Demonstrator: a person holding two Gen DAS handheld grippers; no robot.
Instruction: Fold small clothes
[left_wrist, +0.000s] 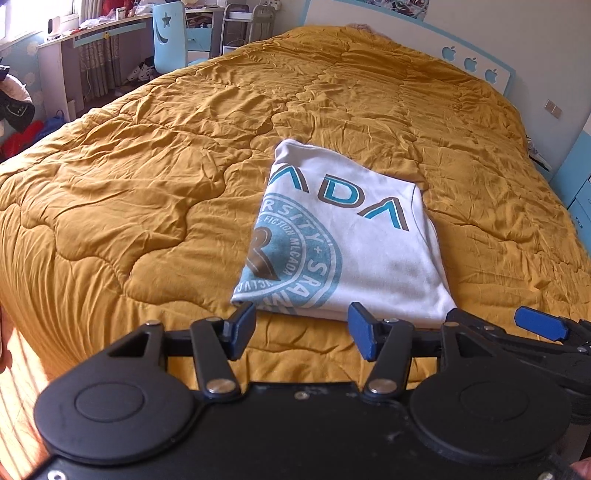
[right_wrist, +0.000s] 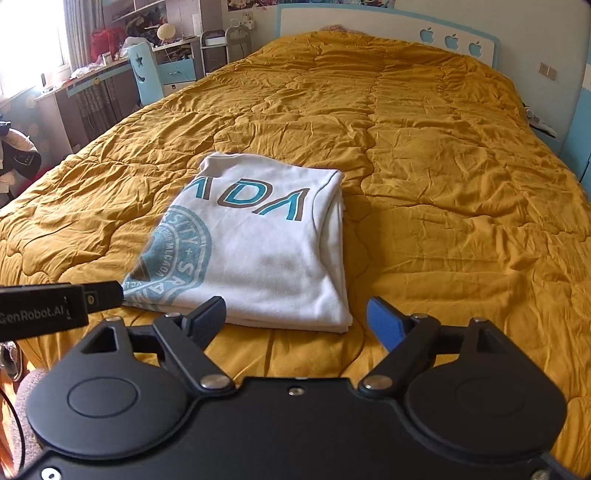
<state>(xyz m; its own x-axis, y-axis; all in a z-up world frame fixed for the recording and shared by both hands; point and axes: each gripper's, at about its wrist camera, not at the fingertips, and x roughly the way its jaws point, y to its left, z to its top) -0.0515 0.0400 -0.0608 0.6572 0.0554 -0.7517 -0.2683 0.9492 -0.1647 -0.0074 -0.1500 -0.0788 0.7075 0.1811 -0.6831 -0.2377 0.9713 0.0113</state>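
A white T-shirt (left_wrist: 354, 240) with teal lettering and a round teal print lies folded into a flat rectangle on the mustard quilt (left_wrist: 147, 166). It also shows in the right wrist view (right_wrist: 266, 243). My left gripper (left_wrist: 301, 328) is open and empty, just short of the shirt's near edge. My right gripper (right_wrist: 297, 321) is open and empty, at the shirt's near right corner. The right gripper also shows at the right edge of the left wrist view (left_wrist: 524, 328). The left gripper's body shows at the left edge of the right wrist view (right_wrist: 55, 306).
The quilt (right_wrist: 443, 184) covers a large bed with a white and blue headboard (right_wrist: 443, 26) at the far end. A cluttered desk (left_wrist: 92, 33) and a blue chair (left_wrist: 170, 33) stand to the far left. Clothes lie on the floor at the left.
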